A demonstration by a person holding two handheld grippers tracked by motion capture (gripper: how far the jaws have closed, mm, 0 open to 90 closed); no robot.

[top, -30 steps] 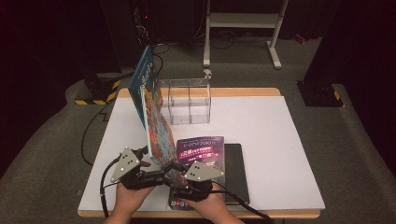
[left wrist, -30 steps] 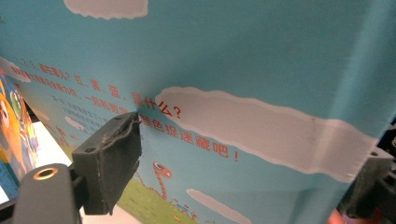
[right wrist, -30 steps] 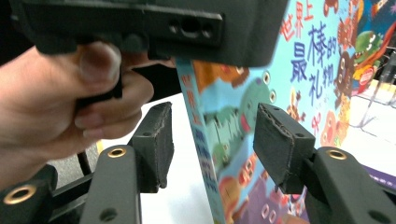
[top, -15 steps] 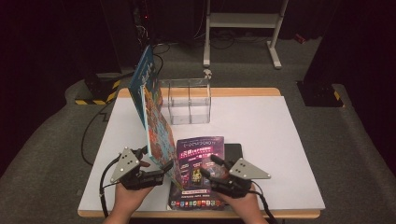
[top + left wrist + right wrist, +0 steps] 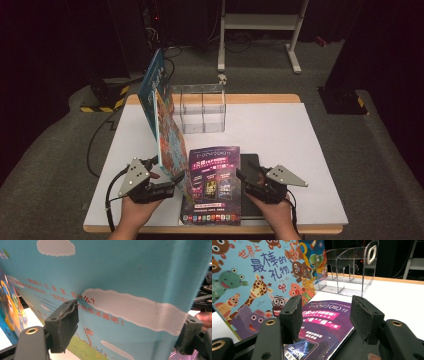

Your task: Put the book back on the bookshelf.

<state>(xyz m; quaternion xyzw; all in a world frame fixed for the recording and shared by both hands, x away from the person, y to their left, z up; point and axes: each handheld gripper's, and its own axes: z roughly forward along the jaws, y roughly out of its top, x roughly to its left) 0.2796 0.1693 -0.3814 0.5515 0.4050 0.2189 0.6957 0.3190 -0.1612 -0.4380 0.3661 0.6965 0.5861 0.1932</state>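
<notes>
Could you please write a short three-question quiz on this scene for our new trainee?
1. True or false: the children's picture book stands tilted on its edge at the left of the white table.
2. Which thing lies flat between the two grippers? A) purple magazine B) clear acrylic organizer C) yellow-black floor marker
3. Fill in: the left gripper has the picture book's lower edge between its jaws, while the right gripper has its jaws ____ beside the magazine, over a black tablet-like slab.

Key: 1 true; 2 A; 3 open.
</notes>
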